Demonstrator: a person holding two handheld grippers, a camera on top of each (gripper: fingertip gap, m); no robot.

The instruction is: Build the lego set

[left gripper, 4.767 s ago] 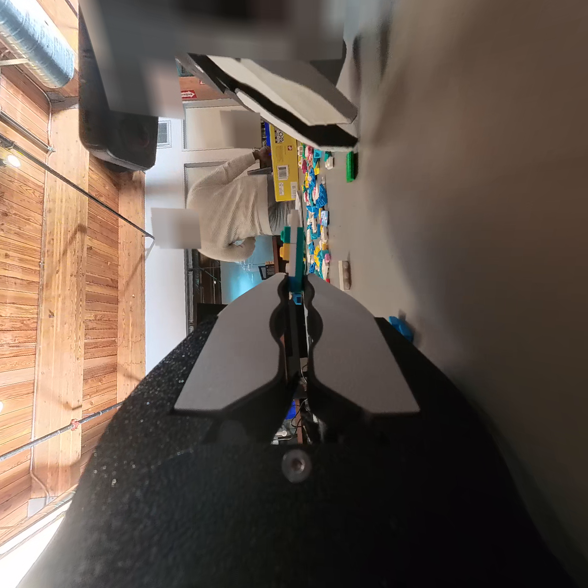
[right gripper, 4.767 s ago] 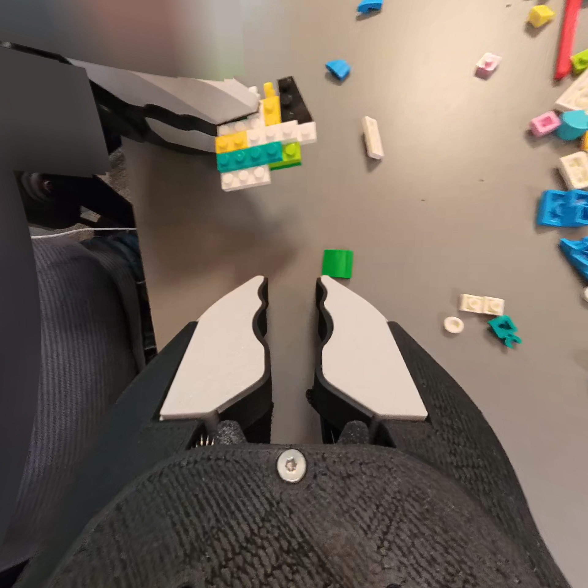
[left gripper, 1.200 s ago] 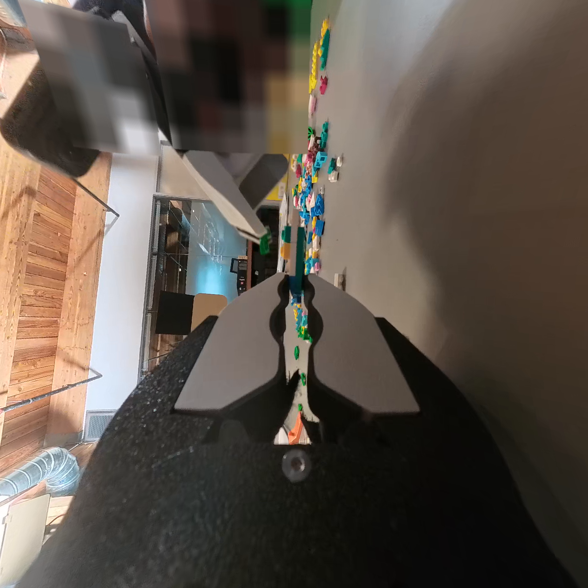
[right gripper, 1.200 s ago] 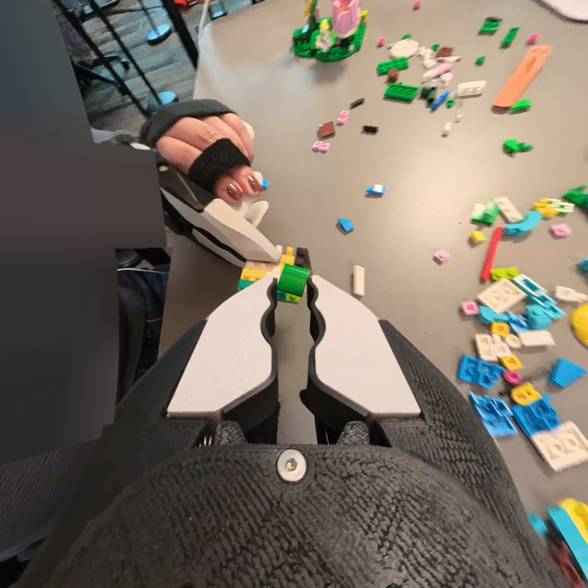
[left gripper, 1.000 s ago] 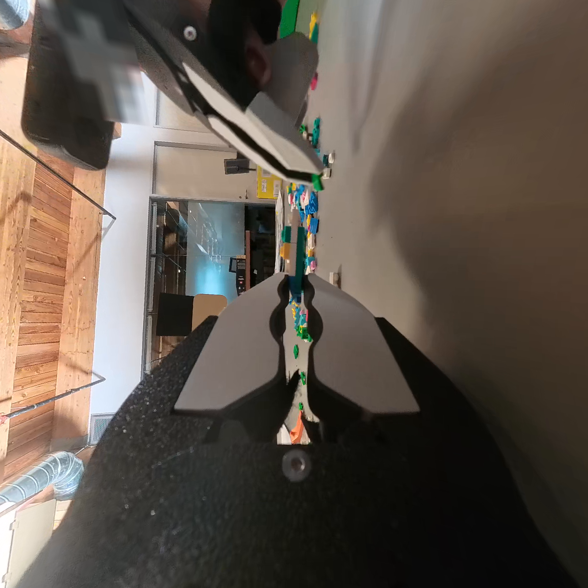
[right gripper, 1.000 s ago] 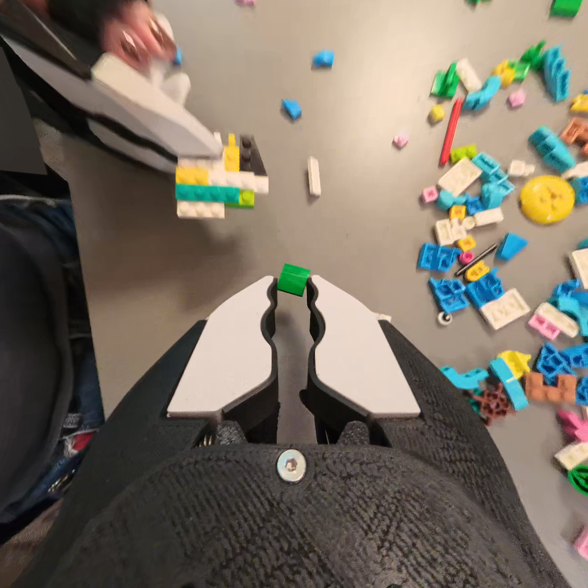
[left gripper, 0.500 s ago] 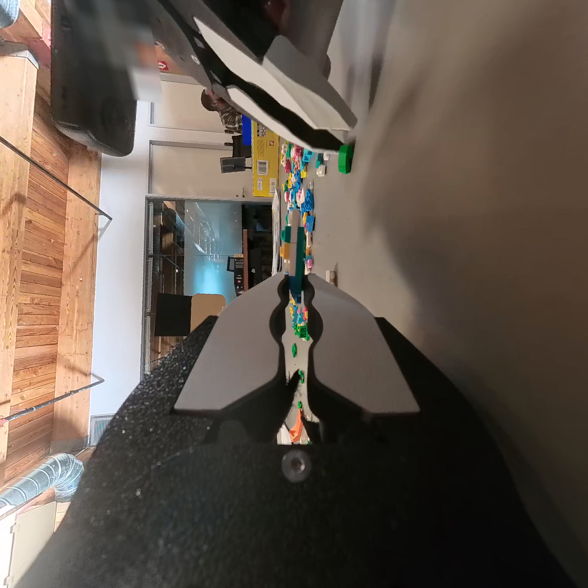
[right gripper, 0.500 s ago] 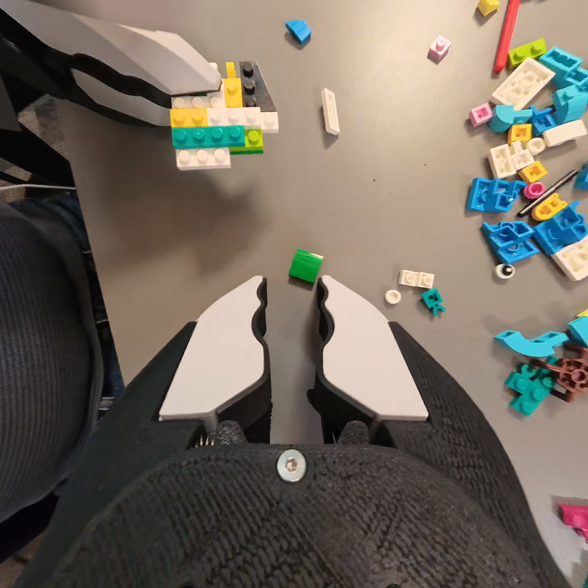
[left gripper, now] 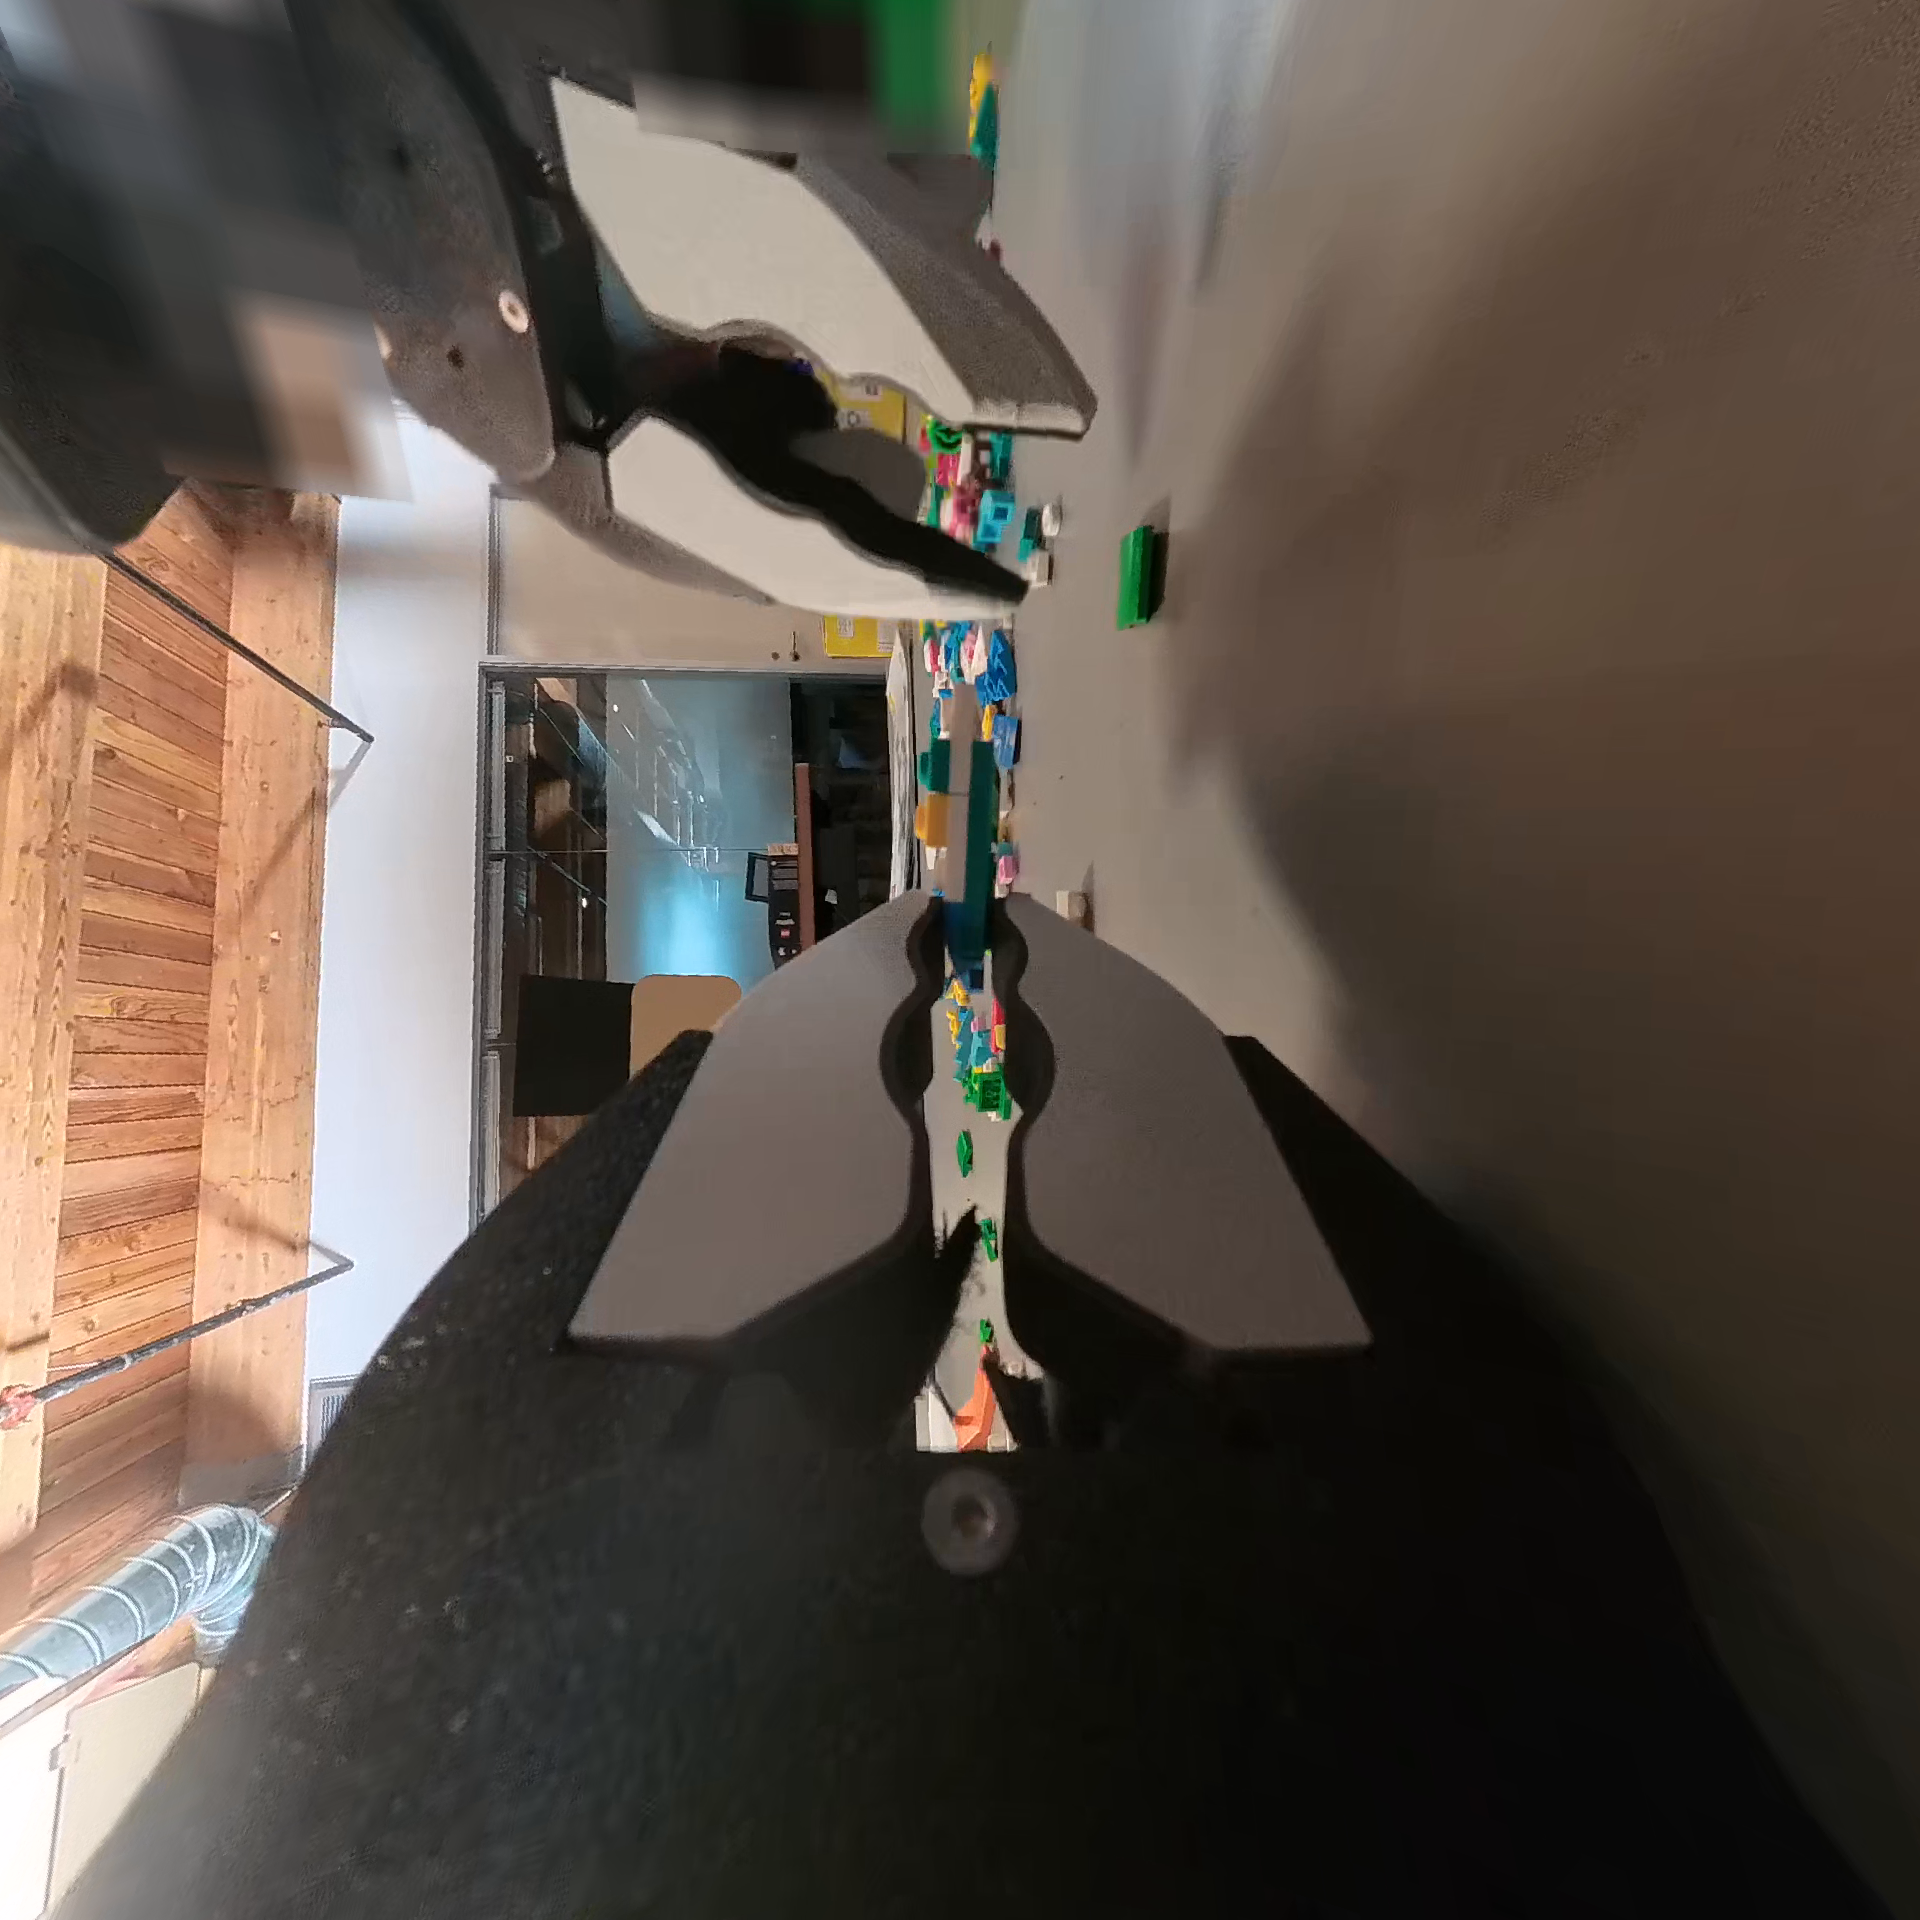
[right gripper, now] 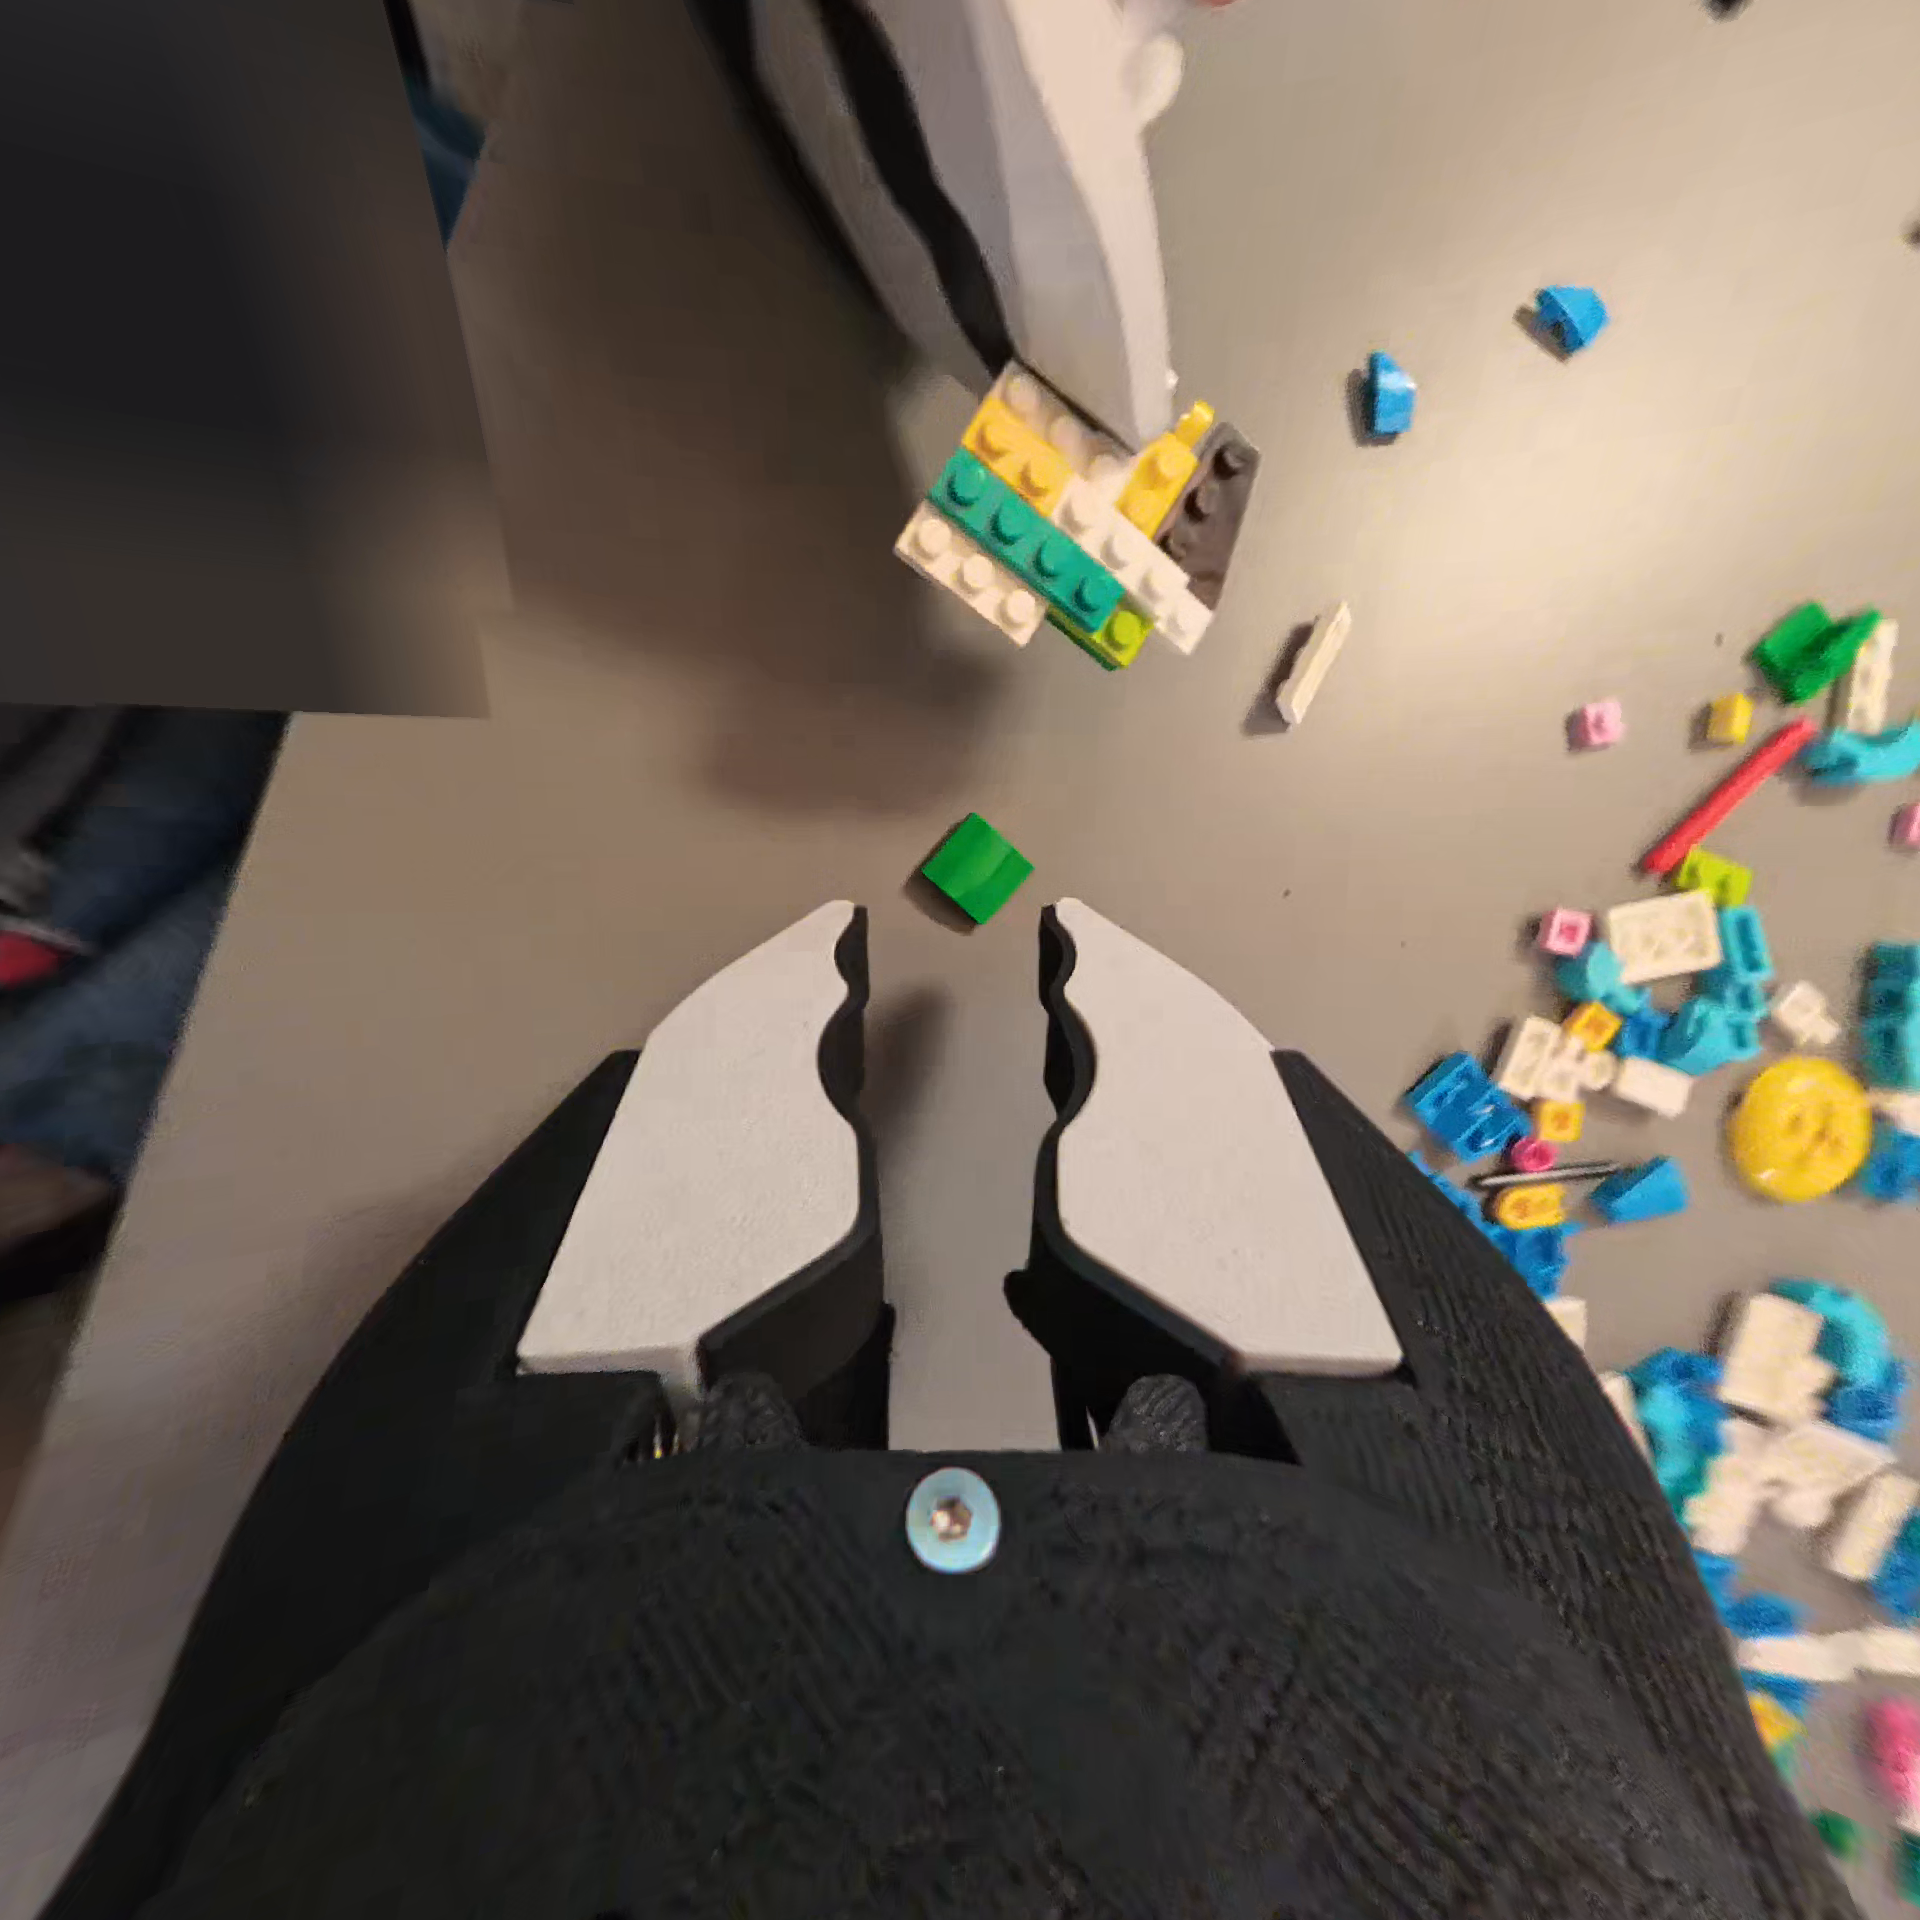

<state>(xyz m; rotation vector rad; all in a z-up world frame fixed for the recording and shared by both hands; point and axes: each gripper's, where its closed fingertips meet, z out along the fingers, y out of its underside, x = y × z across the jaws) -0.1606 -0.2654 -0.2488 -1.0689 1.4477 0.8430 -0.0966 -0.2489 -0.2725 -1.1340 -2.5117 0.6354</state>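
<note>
My left gripper (left gripper: pixel 971 906) is shut on a small lego build (left gripper: pixel 966 821) of teal, yellow and white bricks. In the right wrist view the build (right gripper: pixel 1075 530) hangs above the grey table, held by that gripper's fingers (right gripper: pixel 1081 260). A small green curved brick (right gripper: pixel 977 867) lies on the table just ahead of my right gripper (right gripper: pixel 948 914), which is open and empty. In the left wrist view the green brick (left gripper: pixel 1140 578) lies on the table below the right gripper (left gripper: pixel 1039 509).
Many loose bricks, blue, white, yellow and pink, lie scattered at the right (right gripper: pixel 1662 1091). A white bar (right gripper: pixel 1313 665) and a red rod (right gripper: pixel 1730 795) lie near the build. The table edge (right gripper: pixel 343 831) and a person's legs are at the left. The grippers' ends are close to 7 cm from one another.
My right gripper carried the green brick up to the build, then came back down and let it go on the table. It now hovers open behind the brick. The held build has turned.
</note>
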